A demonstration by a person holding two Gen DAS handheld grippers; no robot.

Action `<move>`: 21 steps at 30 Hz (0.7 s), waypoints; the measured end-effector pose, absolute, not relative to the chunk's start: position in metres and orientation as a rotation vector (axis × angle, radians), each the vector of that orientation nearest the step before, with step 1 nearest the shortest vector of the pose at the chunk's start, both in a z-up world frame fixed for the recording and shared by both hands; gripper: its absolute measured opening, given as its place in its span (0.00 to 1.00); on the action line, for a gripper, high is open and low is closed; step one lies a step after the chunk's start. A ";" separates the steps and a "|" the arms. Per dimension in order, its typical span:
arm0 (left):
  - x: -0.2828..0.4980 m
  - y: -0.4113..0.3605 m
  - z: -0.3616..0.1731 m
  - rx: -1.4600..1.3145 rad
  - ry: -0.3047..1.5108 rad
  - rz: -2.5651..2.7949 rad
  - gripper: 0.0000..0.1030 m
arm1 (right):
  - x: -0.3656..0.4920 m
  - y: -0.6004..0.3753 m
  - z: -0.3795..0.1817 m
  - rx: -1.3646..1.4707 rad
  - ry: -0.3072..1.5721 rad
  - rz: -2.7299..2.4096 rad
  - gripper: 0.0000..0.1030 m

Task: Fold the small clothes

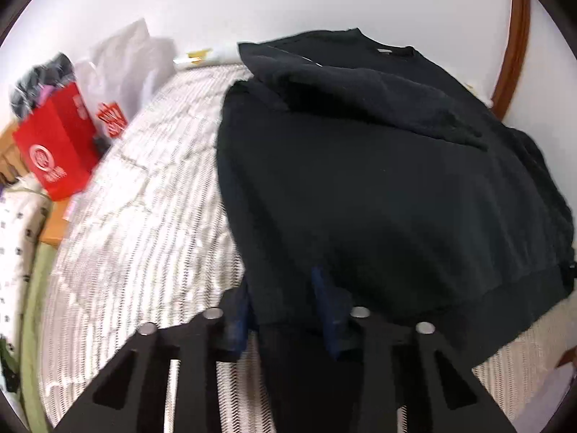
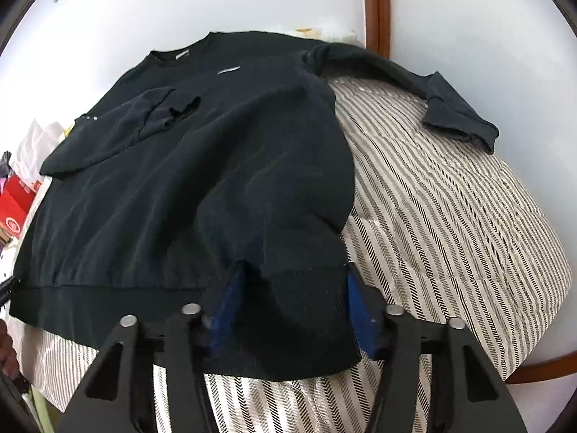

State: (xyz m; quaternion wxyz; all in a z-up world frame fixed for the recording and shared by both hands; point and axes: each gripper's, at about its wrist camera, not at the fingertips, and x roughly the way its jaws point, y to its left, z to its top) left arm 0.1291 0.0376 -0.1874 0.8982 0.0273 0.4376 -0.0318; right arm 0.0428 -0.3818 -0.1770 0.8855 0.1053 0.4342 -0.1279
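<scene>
A black sweatshirt (image 1: 378, 187) lies flat on a striped bed cover (image 1: 144, 209), neck toward the wall. Its left sleeve is folded across the chest; its right sleeve (image 2: 443, 104) stretches out to the side. My left gripper (image 1: 285, 288) has its blue fingers on either side of the bottom-left hem corner, which lies between them. In the right wrist view the sweatshirt (image 2: 187, 180) fills the middle, and my right gripper (image 2: 292, 288) has its blue fingers wide apart around the bottom-right hem corner, which is bunched up between them.
A red paper bag (image 1: 57, 148) and a white plastic bag (image 1: 122, 68) stand left of the bed by the wall. A brown wooden frame (image 2: 377, 3) runs behind the bed. Striped cover (image 2: 450, 223) extends to the right of the garment.
</scene>
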 end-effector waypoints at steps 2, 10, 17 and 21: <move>0.129 0.042 -0.187 0.050 0.899 -0.048 0.13 | 0.039 -0.380 -0.174 0.209 0.893 -0.265 0.29; 0.104 0.074 -0.177 -0.068 0.917 -0.125 0.11 | 0.020 -0.365 -0.161 0.170 0.889 -0.240 0.12; 0.065 0.106 -0.178 -0.124 0.947 -0.136 0.11 | -0.003 -0.346 -0.163 0.104 0.924 -0.172 0.12; 0.053 0.110 -0.181 -0.119 0.961 -0.158 0.13 | -0.013 -0.344 -0.163 0.085 0.933 -0.162 0.12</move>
